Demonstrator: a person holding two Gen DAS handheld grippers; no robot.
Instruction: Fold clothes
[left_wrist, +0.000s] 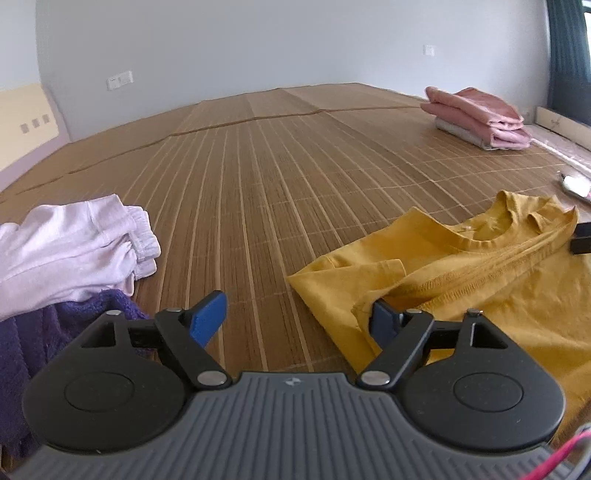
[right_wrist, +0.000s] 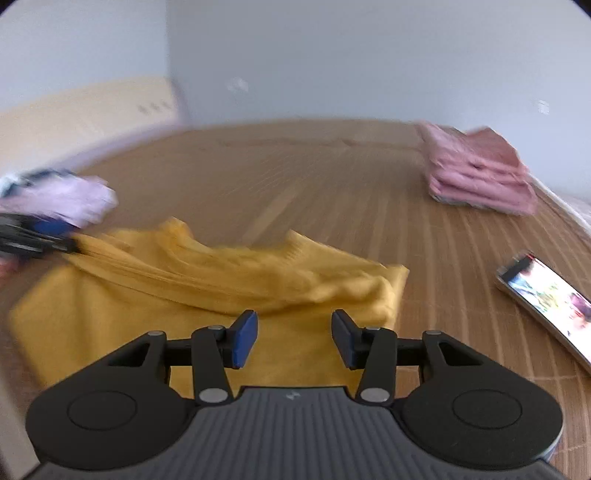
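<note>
Bamboo slat mat (left_wrist: 258, 177), yellow t-shirt (left_wrist: 480, 280) crumpled right of the left gripper, lilac garment (left_wrist: 74, 247) over a purple one (left_wrist: 55, 332) at its left, folded pink stack (left_wrist: 476, 116) far right, lit phone (right_wrist: 546, 299) beside the right gripper

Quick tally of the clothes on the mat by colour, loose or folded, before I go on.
Yellow shirt: 1, loose
Lilac garment: 1, loose
Dark purple garment: 1, loose
Pink folded pieces: at least 2, stacked on a grey one
Grey folded piece: 1
Total: at least 6
</note>
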